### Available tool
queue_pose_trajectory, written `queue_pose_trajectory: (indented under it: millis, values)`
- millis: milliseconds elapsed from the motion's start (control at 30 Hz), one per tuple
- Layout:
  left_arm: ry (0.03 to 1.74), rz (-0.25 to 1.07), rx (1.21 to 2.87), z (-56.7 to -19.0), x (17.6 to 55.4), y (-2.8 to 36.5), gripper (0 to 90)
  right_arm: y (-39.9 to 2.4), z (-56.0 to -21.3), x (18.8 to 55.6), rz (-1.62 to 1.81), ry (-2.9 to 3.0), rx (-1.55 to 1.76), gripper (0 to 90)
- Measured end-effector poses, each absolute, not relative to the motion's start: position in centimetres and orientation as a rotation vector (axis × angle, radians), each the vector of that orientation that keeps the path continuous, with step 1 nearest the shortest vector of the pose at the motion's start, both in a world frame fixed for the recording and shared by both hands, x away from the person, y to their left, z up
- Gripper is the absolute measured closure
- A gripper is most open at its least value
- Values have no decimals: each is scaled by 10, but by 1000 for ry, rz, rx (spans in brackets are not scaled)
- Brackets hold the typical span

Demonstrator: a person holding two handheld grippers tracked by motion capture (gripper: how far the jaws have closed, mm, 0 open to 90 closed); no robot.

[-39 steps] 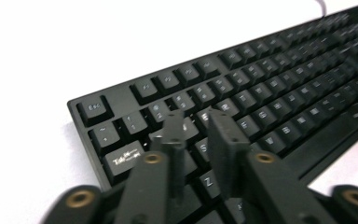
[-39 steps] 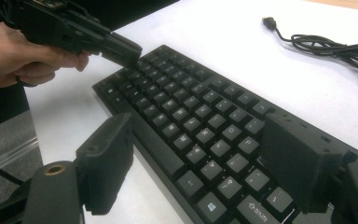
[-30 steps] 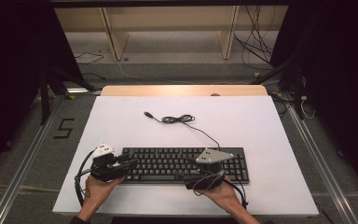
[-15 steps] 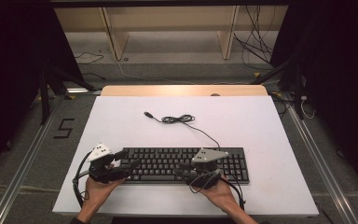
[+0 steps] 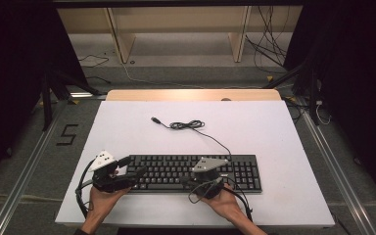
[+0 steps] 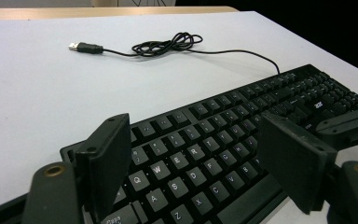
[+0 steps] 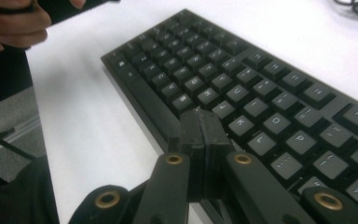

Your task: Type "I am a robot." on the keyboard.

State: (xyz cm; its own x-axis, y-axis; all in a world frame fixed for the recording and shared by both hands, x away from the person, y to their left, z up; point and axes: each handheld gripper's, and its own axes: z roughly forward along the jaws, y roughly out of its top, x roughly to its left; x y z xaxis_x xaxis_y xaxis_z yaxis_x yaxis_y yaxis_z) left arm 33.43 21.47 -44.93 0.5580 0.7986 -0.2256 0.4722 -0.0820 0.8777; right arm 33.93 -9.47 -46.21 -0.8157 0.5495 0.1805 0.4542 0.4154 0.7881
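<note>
White table [image 5: 127,127]: left gripper [image 5: 132,166] spreading wide over the keyboard [image 5: 235,169]; right gripper [image 7: 200,123] closing, pressed together empty, tips hiding keys beneath.

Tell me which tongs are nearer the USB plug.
Left. The left tongs sit over the keyboard's left end, more directly below the USB plug; the right tongs hang at its front edge, farther off.

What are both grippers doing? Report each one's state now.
Left gripper: open, jaws just widened, nothing held, over the keyboard.
Right gripper: shut, jaws just closed, empty, above the keys.
</note>
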Motion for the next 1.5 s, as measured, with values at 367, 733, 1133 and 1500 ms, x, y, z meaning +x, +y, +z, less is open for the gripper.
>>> queue_pose_trajectory:
  millis: [367,733,1133,1500]
  values:
    - [1047,387,1716,-449,333,214,251,-84,-471,342,1311,2584,897,900]
    - [1046,391,1717,-449,332,215,250,-76,-480,345,1226,2602,874,900]
    - [1053,395,1714,-449,333,216,250,-73,-483,344,1189,2594,855,900]
    - [1068,395,1724,-450,335,215,250,-94,-463,347,1407,2494,905,696]
